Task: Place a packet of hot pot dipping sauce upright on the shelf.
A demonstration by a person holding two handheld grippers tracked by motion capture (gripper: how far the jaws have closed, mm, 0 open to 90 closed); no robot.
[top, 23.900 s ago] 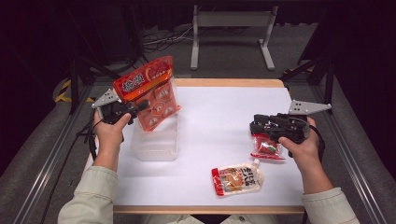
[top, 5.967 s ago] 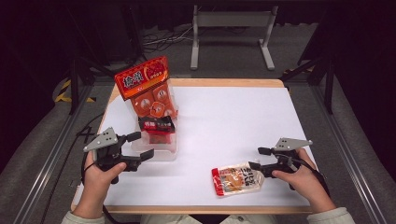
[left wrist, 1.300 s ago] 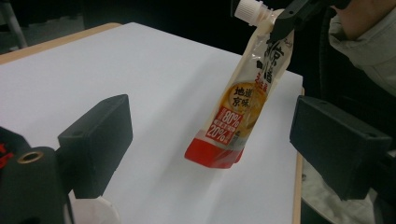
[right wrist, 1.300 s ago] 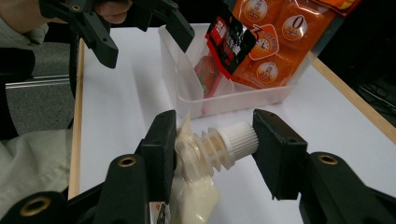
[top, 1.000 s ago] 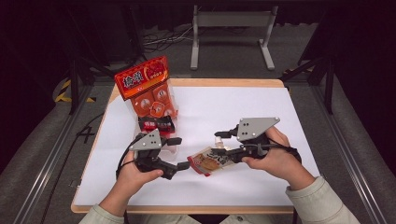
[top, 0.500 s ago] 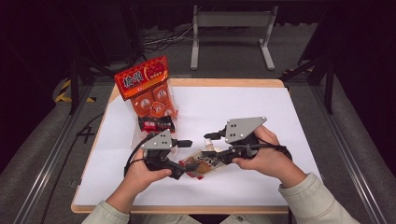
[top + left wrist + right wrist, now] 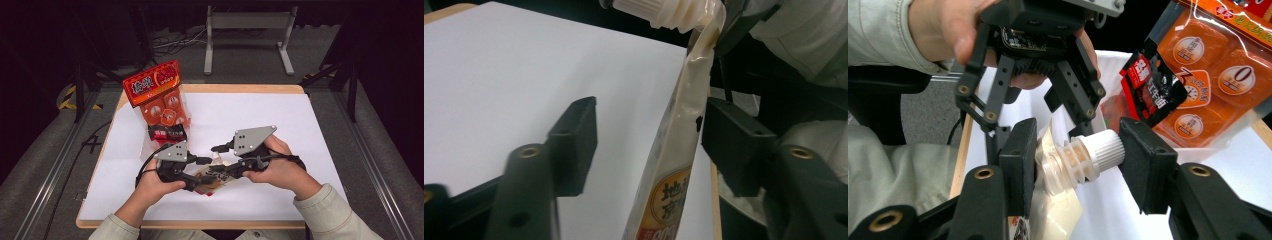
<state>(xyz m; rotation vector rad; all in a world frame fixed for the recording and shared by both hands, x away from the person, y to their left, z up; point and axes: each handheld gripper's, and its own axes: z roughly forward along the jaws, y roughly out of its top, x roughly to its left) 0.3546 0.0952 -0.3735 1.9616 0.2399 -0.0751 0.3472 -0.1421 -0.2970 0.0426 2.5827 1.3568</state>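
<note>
Near the tabletop's front edge, the spouted pouch is clamped at its cap by the right gripper while the left gripper, its jaws just closing around the pouch but one pad not yet touching, must likely finish that grip for a handover.

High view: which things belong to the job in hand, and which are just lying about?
In the job: spouted pouch, right gripper clamped on its white cap, left gripper closing round its body.

Lying about: orange packet, black-and-red sachet, clear box.
</note>
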